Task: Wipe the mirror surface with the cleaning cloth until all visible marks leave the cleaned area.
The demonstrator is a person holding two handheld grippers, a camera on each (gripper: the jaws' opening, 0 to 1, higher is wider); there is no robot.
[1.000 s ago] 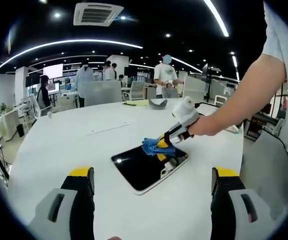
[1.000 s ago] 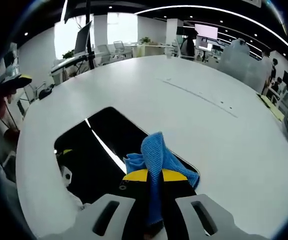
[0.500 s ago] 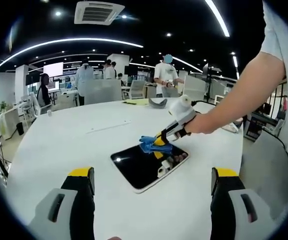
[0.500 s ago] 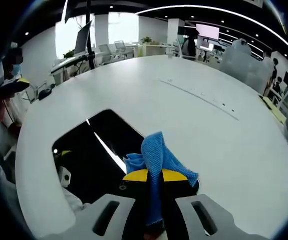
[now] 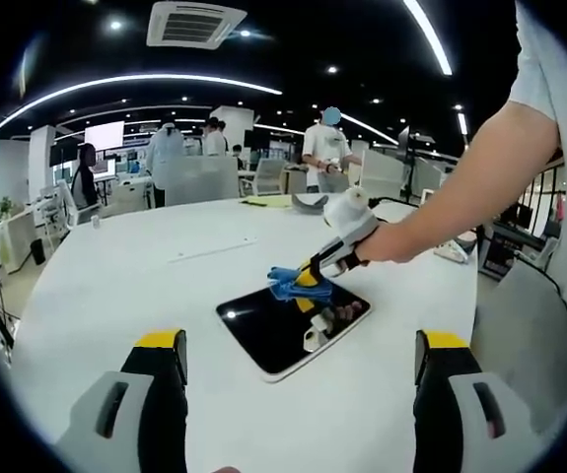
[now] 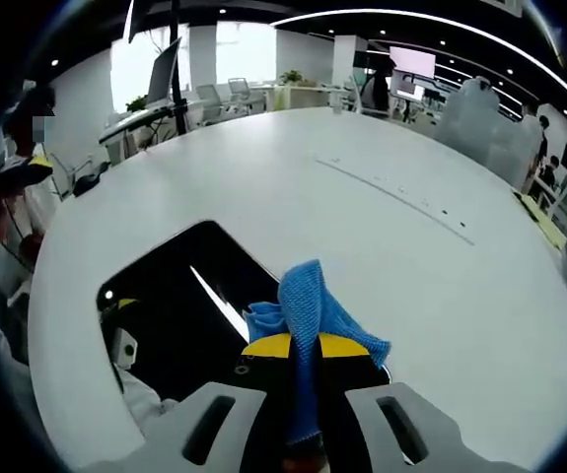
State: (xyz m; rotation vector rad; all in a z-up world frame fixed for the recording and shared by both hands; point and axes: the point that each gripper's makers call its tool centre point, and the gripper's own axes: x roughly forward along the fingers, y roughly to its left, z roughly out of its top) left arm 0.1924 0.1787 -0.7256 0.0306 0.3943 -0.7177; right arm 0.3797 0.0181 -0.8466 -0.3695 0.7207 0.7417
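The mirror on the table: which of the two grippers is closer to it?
Right. The right gripper, shut on the blue cloth, is over the mirror at its far edge. The left gripper, jaws wide open, sits back from the mirror's near edge.

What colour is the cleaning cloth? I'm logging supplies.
Blue cleaning cloth, clearest in the right gripper view.

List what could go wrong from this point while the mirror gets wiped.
1. The mirror lies loose on the white table. The left claw hangs open and apart from it, so a firm stroke may slide the mirror.
2. The right claw is shut on the blue cloth with only a small tuft past its tips. Pressed low, the hard tips might touch the glass.
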